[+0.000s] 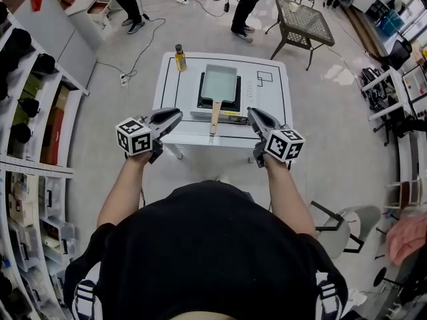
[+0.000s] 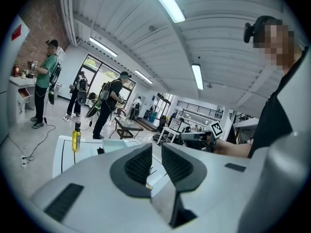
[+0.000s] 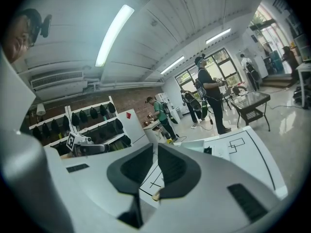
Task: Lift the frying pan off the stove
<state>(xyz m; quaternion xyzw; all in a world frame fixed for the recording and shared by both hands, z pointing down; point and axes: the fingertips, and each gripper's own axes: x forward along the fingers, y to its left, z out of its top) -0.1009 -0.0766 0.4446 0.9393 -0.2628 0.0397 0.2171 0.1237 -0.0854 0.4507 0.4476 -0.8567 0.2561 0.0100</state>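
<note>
My left gripper and right gripper are both pinched together, empty; frying pan sits on the stove at twelve o'clock, handle pointing to six; I should open one, straddle the handle squarely, lift level.

The pale rectangular metal frying pan lies on the flat black stove at the middle of the white square table. Its wooden handle points to the near edge, between the left gripper and the right gripper. A yellow glass bottle stands behind and left of the stove.
</note>
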